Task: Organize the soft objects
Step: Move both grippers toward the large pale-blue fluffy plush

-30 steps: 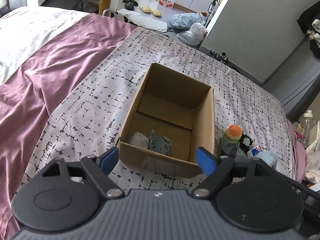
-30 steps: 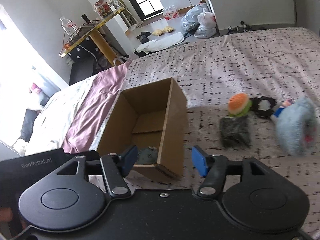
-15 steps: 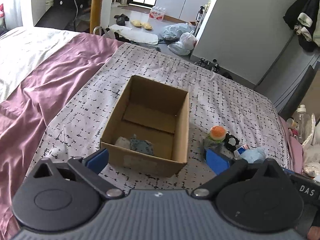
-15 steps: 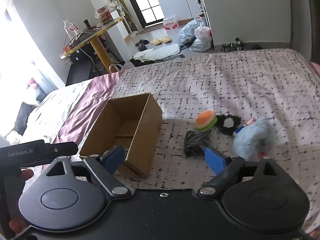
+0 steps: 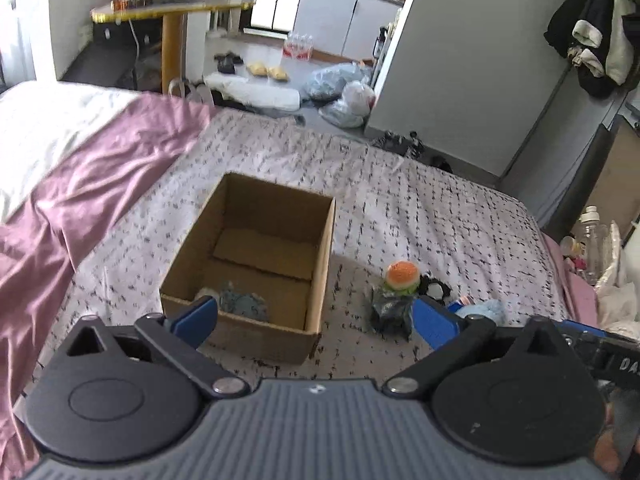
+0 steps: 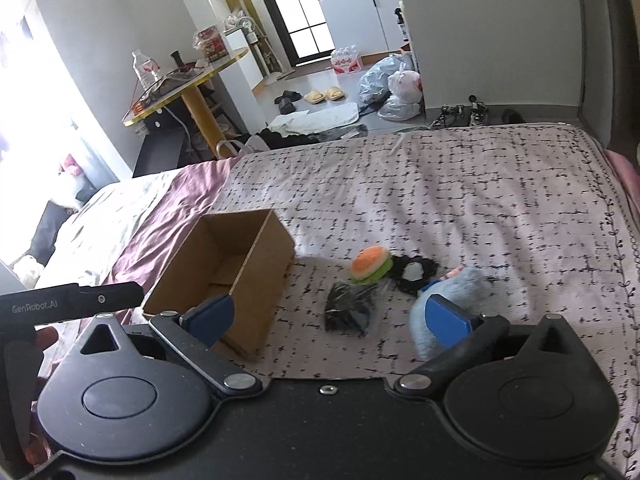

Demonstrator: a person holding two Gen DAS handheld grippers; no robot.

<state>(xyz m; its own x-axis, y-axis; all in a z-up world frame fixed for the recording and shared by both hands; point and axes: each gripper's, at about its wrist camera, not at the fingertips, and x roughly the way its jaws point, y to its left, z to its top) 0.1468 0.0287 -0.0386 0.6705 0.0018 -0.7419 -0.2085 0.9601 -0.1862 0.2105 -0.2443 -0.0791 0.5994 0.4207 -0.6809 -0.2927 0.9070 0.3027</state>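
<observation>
An open cardboard box (image 5: 320, 248) (image 6: 262, 280) stands on the patterned bedspread, with a grey-blue soft item (image 5: 244, 304) and a pale one inside at its near end. To its right lie a burger plush (image 5: 402, 274) (image 6: 370, 264), a dark crumpled bundle (image 5: 390, 312) (image 6: 350, 312), a black-and-white item (image 6: 414, 274) and a light blue fluffy toy (image 6: 460, 292) (image 5: 482, 310). My left gripper (image 5: 314, 320) is open and empty, above the box's near side. My right gripper (image 6: 328, 316) is open and empty, held above the dark bundle.
A purple sheet (image 5: 80, 184) and white bedding (image 5: 44, 120) cover the bed's left side. Past the far edge are plastic bags (image 6: 394, 88), slippers, shoes and a yellow-topped table (image 6: 184, 84). A grey wall (image 5: 472, 60) stands at the right.
Both grippers have pulled back and up from the box, so it looks smaller. Both sets of jaws have opened wider. The right view now takes in all the toys.
</observation>
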